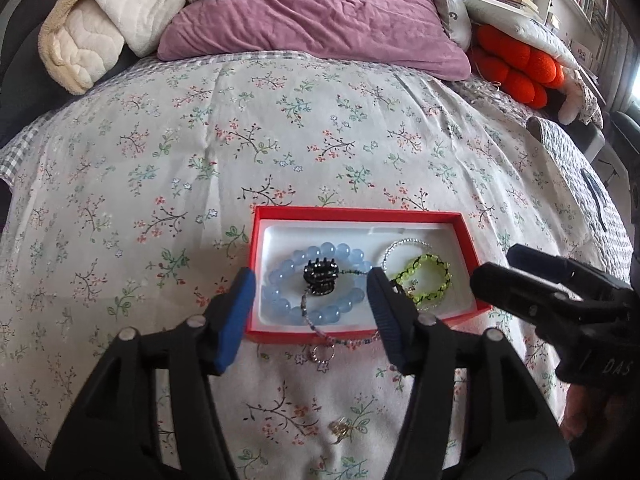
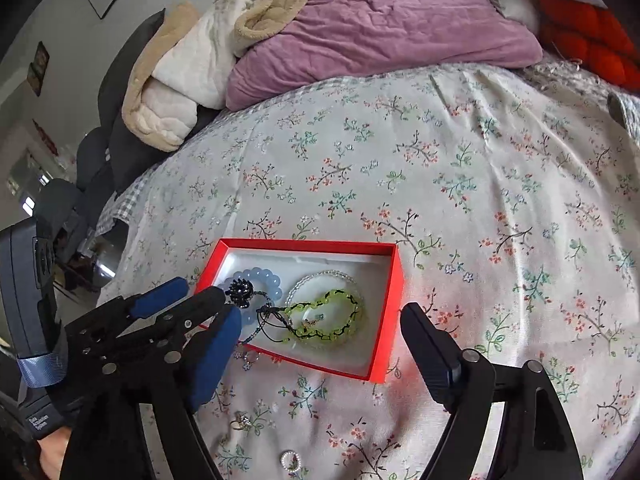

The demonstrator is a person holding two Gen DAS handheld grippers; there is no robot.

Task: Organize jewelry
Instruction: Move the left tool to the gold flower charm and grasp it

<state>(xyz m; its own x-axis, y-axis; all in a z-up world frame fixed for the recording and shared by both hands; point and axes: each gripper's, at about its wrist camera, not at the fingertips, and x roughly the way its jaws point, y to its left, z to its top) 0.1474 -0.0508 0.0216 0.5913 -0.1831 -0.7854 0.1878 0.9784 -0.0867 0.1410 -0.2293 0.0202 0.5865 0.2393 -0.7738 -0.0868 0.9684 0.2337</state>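
A red box (image 1: 469, 236) with a white lining lies on the floral bedspread. It holds a pale blue bead bracelet (image 1: 332, 251), a black hair claw (image 1: 320, 277), a clear bead bracelet (image 1: 404, 243) and a green-and-black bracelet (image 1: 428, 280). A thin beaded necklace (image 1: 352, 342) hangs over the box's near rim, with a ring (image 1: 322, 354) by it. A gold ring (image 1: 340, 429) lies nearer. My left gripper (image 1: 310, 314) is open and empty over the box's near rim. My right gripper (image 2: 320, 354) is open and empty, above the same box (image 2: 394, 300).
A purple pillow (image 1: 320, 16), a cream blanket (image 1: 100, 24) and an orange cushion (image 1: 516, 64) lie at the bed's far end. A small round silver ring (image 2: 291, 461) and the gold ring (image 2: 241, 422) lie on the bedspread near the right gripper.
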